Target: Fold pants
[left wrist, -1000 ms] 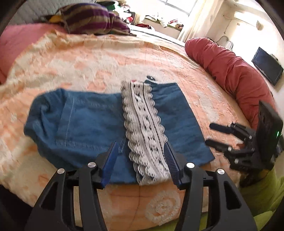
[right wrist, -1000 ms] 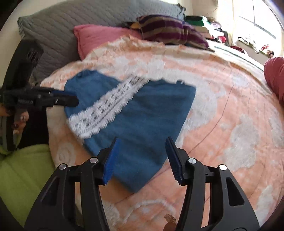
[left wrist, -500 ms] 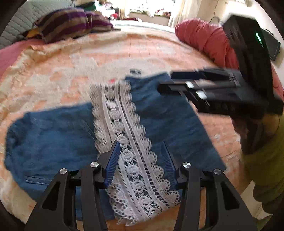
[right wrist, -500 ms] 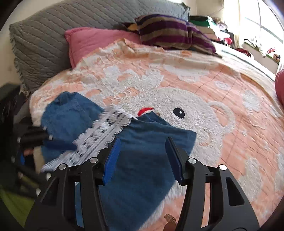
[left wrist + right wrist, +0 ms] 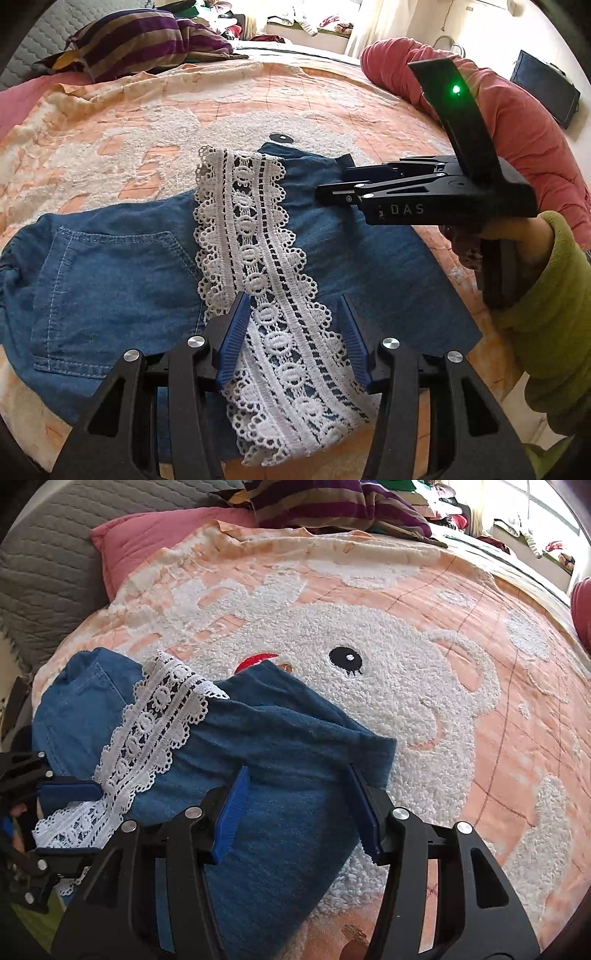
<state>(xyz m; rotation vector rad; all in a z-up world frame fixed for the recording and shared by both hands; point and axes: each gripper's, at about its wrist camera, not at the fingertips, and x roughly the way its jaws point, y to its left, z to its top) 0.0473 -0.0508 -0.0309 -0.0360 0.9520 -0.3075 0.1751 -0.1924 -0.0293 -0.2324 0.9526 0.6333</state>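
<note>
The blue denim pants (image 5: 118,280) lie partly folded on the bed, with a white lace band (image 5: 258,258) running across the middle. My left gripper (image 5: 291,317) is open, its blue pads on either side of the lace near the front edge. My right gripper (image 5: 299,786) is open and hovers low over the plain denim part (image 5: 288,746), near its far corner. In the left wrist view the right gripper (image 5: 332,184) reaches in from the right above the denim. In the right wrist view the left gripper (image 5: 70,788) shows at the left by the lace (image 5: 159,716).
The pants rest on a peach blanket with a white bear pattern (image 5: 406,672). A striped pillow (image 5: 147,40), a pink pillow (image 5: 155,542) and a grey cushion (image 5: 44,576) lie at the head. A red bolster (image 5: 517,122) lies along the right side.
Both grippers have moved in closer over the pants. The right gripper has swung in from the right and come down over the plain denim. The pants have not visibly shifted.
</note>
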